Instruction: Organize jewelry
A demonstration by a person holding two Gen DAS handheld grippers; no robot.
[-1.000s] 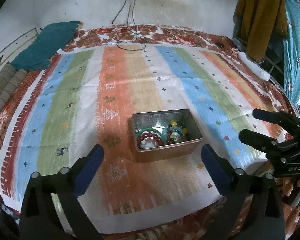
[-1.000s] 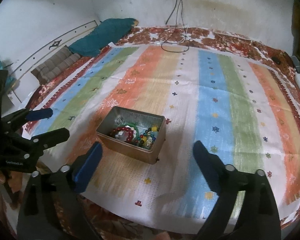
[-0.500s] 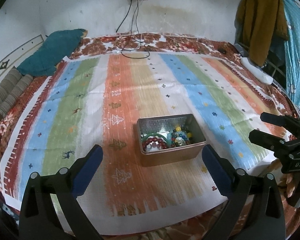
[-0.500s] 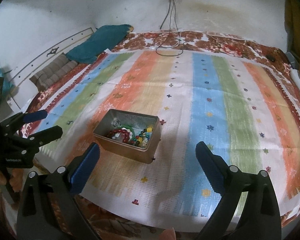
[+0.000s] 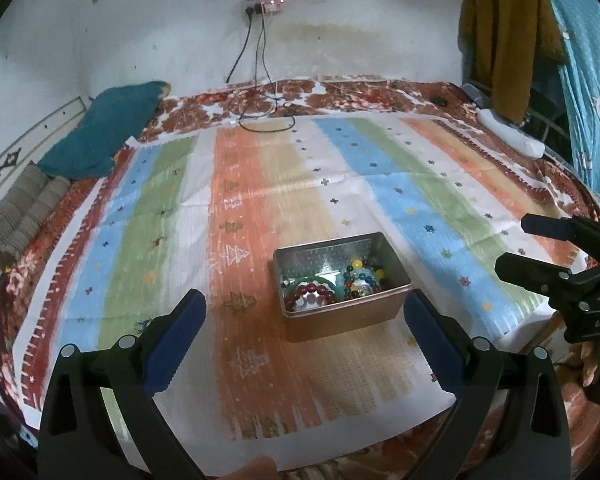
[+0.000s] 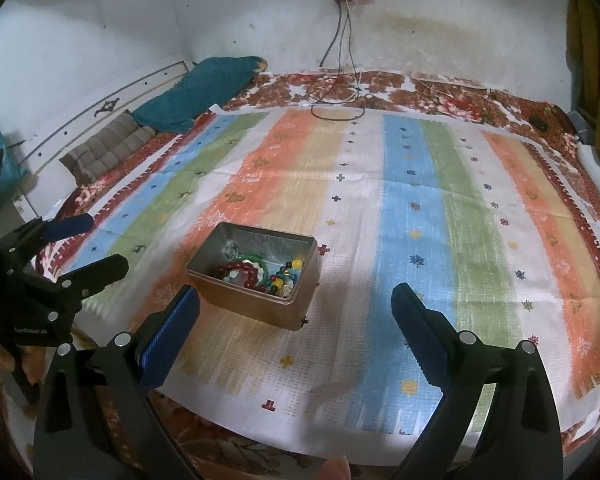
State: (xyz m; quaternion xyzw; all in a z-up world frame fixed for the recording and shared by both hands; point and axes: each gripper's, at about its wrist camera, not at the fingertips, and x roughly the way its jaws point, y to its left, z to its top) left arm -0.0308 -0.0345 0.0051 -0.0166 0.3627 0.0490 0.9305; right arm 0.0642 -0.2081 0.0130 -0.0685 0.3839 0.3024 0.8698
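Both tools [image 5: 302, 334] [image 6: 296, 332] farther back; label perhaps "UAS".

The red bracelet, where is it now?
The red bracelet lies inside the tin, at its left end in the left wrist view, beside the mixed beads.

The right gripper [image 6: 296, 320] hangs spread wide above the bead-filled tin [image 6: 256, 280] on the striped cloth [image 6: 440, 220].

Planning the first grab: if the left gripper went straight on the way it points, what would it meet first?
Probably the metal tin of beaded bracelets, just ahead between the open left gripper fingers; depth is uncertain.
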